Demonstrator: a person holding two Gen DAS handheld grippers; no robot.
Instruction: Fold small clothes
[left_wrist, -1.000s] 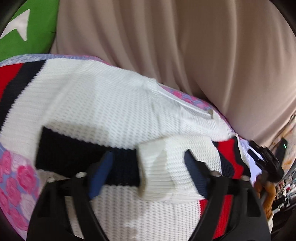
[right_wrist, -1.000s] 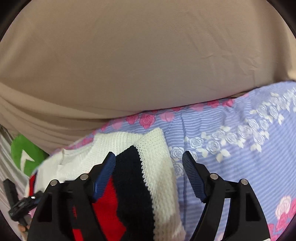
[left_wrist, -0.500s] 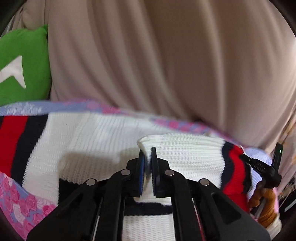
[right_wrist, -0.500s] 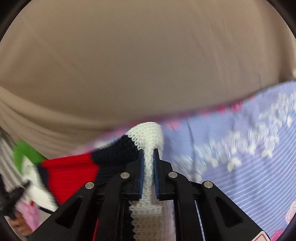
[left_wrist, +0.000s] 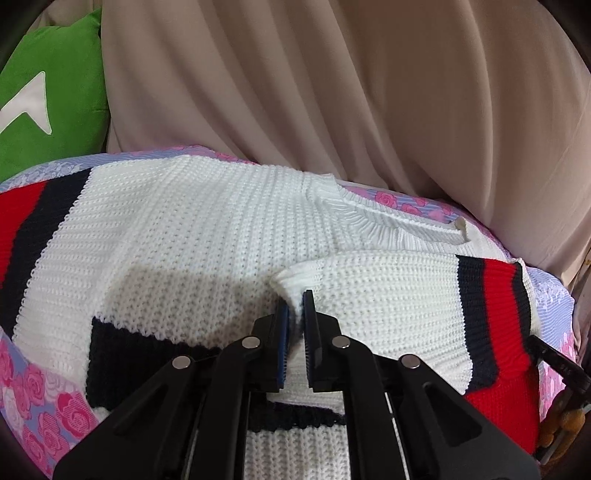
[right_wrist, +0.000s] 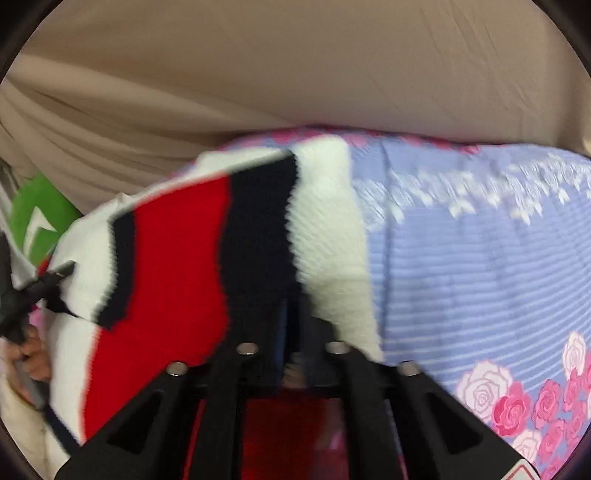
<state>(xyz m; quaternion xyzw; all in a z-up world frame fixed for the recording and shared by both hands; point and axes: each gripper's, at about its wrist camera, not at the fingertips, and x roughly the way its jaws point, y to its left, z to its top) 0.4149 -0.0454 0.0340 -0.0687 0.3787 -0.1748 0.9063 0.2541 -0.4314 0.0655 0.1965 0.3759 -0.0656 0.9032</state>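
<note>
**Two claws clamped on one sweater**

Two claws were working for me, and both had closed on the same garment. Through the left wrist camera I saw the left claw (left_wrist: 294, 308) with its jaws nearly together, pinching a raised fold of white knit from the sweater (left_wrist: 192, 236). That fold stood up right at the fingertips. Ahead of the claw lay the white body of the sweater with its ribbed neckline (left_wrist: 384, 221) further out and to the right. A folded-in sleeve (left_wrist: 406, 295) stretched rightward from the pinch, ending in a navy and red cuff (left_wrist: 491, 325). Left of the claw, a navy and red band ran along the garment's far side.

The right wrist view was blurred. There the right claw (right_wrist: 293, 317) had its jaws drawn together on the sweater's edge, where the navy stripe (right_wrist: 258, 236) met the white; a red panel spread to the left of that claw. The gripped cloth hid most of the fingertips.

The sweater rested on a bed covered by a lilac sheet with roses (right_wrist: 480, 266), which stretched away to the right of the right claw. Beige fabric (left_wrist: 332, 92) hung beyond both claws, and a green cushion (left_wrist: 48, 92) sat far left.
</note>
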